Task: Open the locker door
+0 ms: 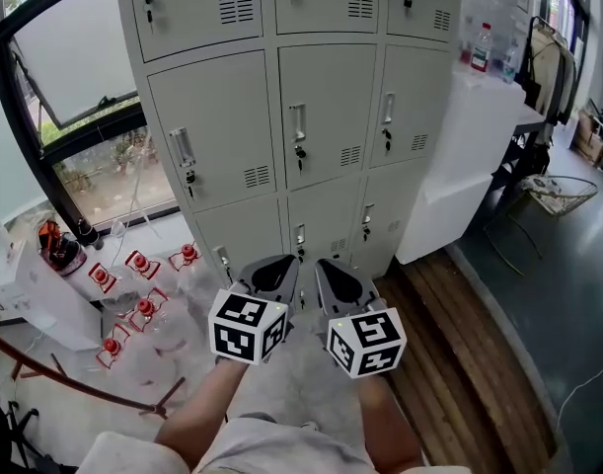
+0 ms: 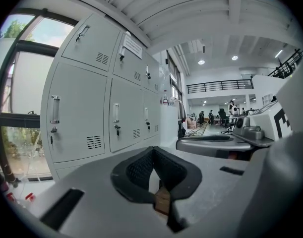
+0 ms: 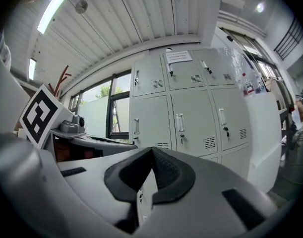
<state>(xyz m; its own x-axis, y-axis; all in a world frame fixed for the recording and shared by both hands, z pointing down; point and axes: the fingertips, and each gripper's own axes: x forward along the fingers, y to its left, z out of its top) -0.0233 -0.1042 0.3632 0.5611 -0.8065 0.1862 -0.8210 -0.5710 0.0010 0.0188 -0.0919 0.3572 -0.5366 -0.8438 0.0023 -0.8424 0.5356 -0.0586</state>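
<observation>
A grey bank of lockers (image 1: 301,117) stands ahead, three columns wide, and every door is closed. Each door has an upright handle (image 1: 298,124) with a key lock under it. My left gripper (image 1: 272,267) and right gripper (image 1: 339,271) hang side by side low before the bottom row, a short way off the doors and touching nothing. In the left gripper view the left gripper (image 2: 151,150) is shut and empty, with the lockers (image 2: 82,113) off to its left. The right gripper (image 3: 151,149) is also shut with nothing in it, the lockers (image 3: 191,118) ahead and to its right.
A white cabinet (image 1: 469,156) with bottles (image 1: 482,47) on top adjoins the lockers on the right. At the left are a large window (image 1: 74,57) and several red-capped items (image 1: 133,294) on the floor. Wooden flooring (image 1: 449,344) runs along the right.
</observation>
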